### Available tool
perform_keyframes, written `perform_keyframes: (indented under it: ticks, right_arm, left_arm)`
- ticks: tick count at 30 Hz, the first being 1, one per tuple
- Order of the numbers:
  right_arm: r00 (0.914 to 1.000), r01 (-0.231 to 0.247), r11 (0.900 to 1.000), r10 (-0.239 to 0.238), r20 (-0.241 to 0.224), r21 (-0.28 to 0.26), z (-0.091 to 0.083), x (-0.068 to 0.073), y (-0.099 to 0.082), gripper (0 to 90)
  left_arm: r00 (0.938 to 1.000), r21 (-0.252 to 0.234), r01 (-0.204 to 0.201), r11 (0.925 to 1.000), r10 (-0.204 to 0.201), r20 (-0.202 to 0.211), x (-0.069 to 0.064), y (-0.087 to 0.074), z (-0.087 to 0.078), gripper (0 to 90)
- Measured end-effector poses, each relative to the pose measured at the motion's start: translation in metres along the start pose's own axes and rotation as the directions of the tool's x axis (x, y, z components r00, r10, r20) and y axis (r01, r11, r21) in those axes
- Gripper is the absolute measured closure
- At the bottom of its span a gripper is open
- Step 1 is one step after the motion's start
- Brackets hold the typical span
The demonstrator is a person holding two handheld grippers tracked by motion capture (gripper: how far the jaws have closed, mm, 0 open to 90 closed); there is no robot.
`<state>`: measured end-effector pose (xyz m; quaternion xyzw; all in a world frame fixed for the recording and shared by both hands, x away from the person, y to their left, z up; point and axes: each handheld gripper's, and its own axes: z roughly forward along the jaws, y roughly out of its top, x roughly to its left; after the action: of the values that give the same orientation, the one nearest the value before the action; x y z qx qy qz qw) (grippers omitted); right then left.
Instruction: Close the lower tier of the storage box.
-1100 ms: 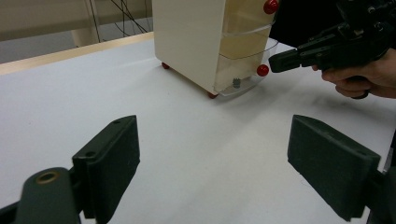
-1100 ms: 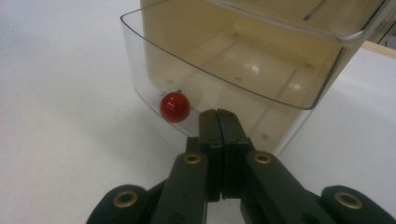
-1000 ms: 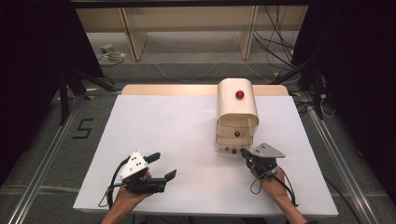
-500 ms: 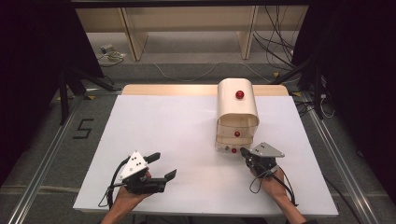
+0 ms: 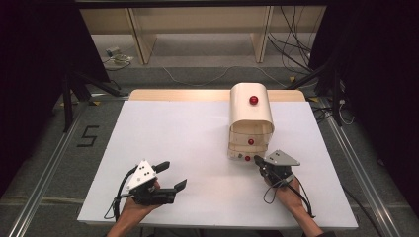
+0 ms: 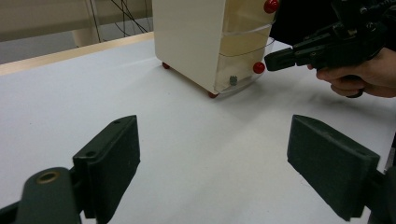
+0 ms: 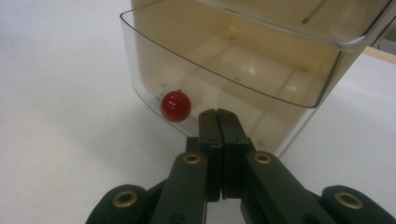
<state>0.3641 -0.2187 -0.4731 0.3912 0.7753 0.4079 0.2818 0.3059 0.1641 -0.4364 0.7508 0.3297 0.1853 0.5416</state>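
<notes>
Closed right tongs beside bottom drawer's red knob

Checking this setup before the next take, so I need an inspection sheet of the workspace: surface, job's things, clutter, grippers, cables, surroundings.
Surface: white table, wooden strip along its far edge.
Job's things: cream drawer cabinet stands at the right; bottom drawer clear-fronted, with a red knob; a small grey piece lies inside it.
Clutter: nothing seen on the table.
Grippers: right gripper shut, empty, its tips at the bottom drawer's front beside the knob. Left gripper open, empty, resting near the table's front left.
Cables: one trails from each gripper; more lie on the floor beyond the table.
Surroundings: wooden shelving behind, black curtains at both sides, a "5" marked on the floor at left.
</notes>
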Motion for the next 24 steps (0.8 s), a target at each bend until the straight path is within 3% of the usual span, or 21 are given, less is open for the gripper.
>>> perform_keyframes:
  ticks: [24]
  right_arm:
    - [0.9999,0.001,1.0000,-0.001,0.014,-0.005,0.0067,-0.0046,0.0000,89.6]
  left_arm:
    - [1.0000,0.003,0.007,1.0000,-0.007,0.000,0.0013,0.0001,0.0033,17.0]
